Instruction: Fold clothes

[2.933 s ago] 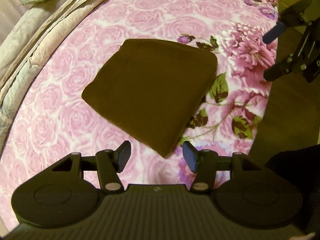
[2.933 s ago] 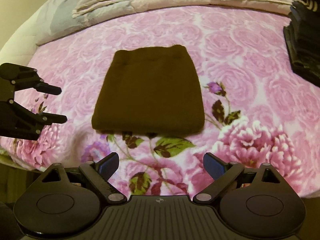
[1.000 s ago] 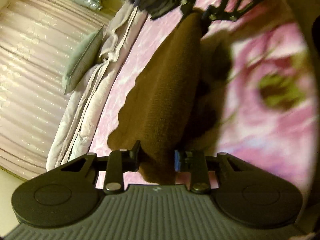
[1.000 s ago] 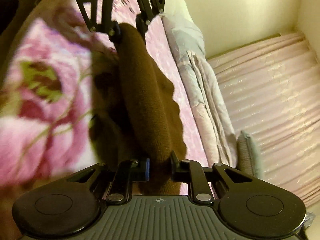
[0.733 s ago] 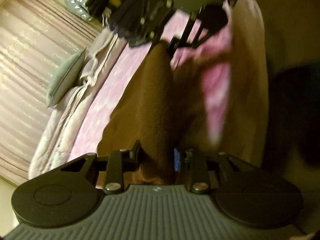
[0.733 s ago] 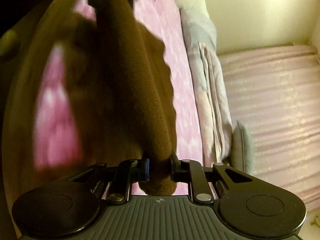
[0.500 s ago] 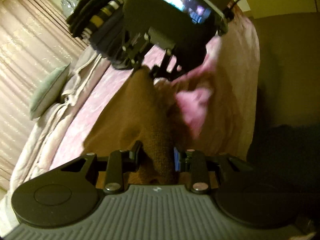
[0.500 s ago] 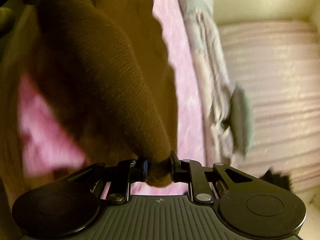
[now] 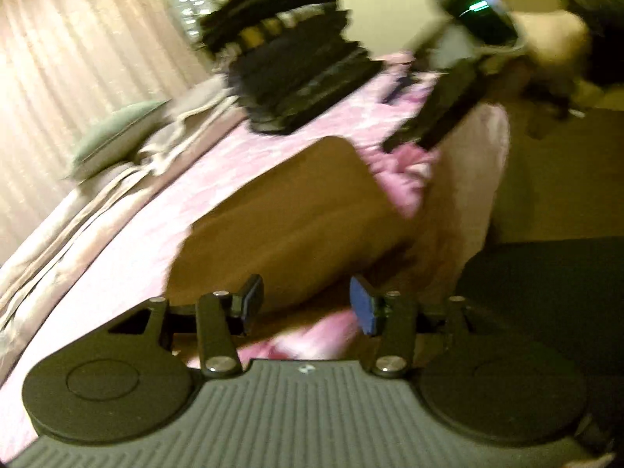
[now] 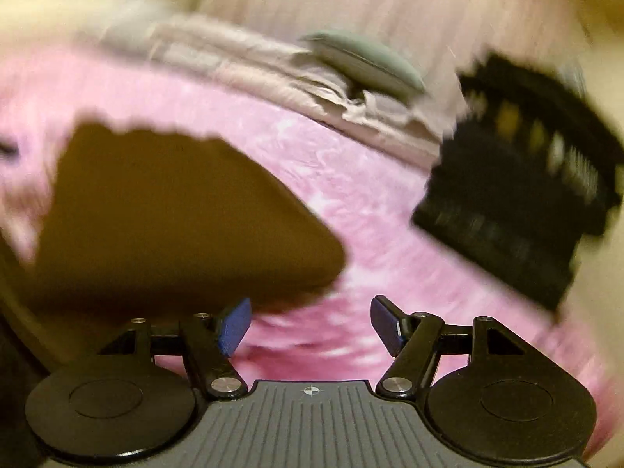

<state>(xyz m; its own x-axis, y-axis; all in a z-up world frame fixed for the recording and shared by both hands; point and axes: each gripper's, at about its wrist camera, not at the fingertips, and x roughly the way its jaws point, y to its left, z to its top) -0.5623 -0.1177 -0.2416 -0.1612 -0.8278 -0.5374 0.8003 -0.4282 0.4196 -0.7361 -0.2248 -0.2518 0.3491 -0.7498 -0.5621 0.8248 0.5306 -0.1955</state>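
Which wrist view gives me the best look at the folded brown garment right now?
Left wrist: the brown garment shows nearly its whole outline, only mildly blurred. The right wrist view shows it darker, more smeared, with its left side blurred.

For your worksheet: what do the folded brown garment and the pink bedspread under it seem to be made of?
Brown garment: probably a thick matte knit or fleece; it lies in a soft, rounded fold with no shine. Pink bedspread: likely a smooth printed woven fabric, judging by its pale mottled pattern. Blur hides the weave of both.

Dim warm yellow light; heavy motion blur; fisheye edges bent.
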